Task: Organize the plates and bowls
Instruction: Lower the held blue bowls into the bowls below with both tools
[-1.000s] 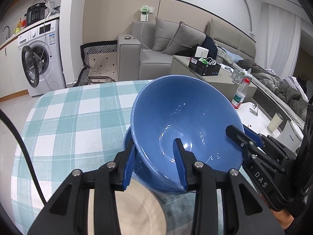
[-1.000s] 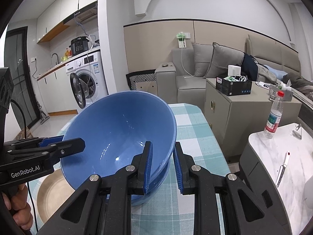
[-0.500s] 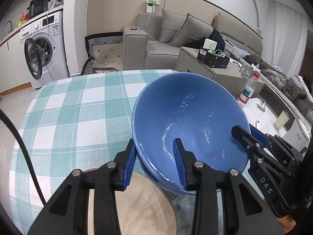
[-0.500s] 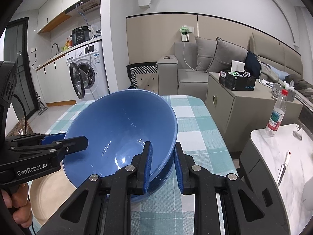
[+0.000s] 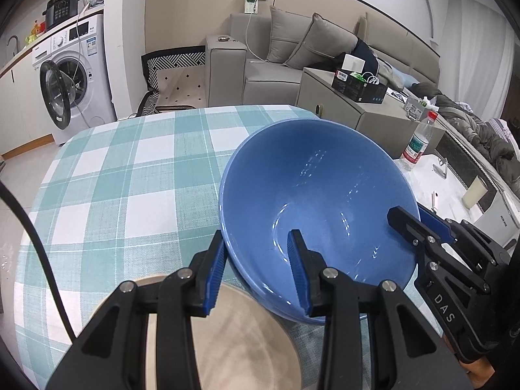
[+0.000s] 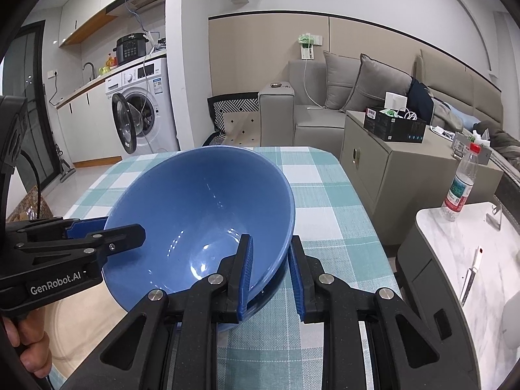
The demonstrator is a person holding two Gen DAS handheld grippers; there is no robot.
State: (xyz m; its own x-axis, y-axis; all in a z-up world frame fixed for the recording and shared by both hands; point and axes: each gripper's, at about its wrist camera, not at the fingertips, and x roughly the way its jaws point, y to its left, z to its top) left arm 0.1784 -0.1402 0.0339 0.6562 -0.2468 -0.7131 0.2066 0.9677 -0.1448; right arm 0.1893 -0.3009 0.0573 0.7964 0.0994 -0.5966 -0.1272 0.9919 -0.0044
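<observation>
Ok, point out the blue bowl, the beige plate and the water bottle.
blue bowl (image 5: 312, 201): left wrist view, on its inner wall.
beige plate (image 5: 240, 341): left wrist view, on its bare middle, between the fingers.
water bottle (image 6: 459, 191): right wrist view, on its label.

The blue bowl (image 5: 318, 201) is deep and glossy, its empty inside catching small glints of light — it is tilted, not level, with opposite sides of its rim pinched between gripper fingers. Under its right side a second blue bowl (image 6: 276, 281) shows only as a dark blue edge, so the two look nested, though whether they touch is unclear. Just beside them on the checked cloth lies a flat beige plate (image 5: 240, 341) — empty, its far edge tucked under the tilted bowl.
</observation>
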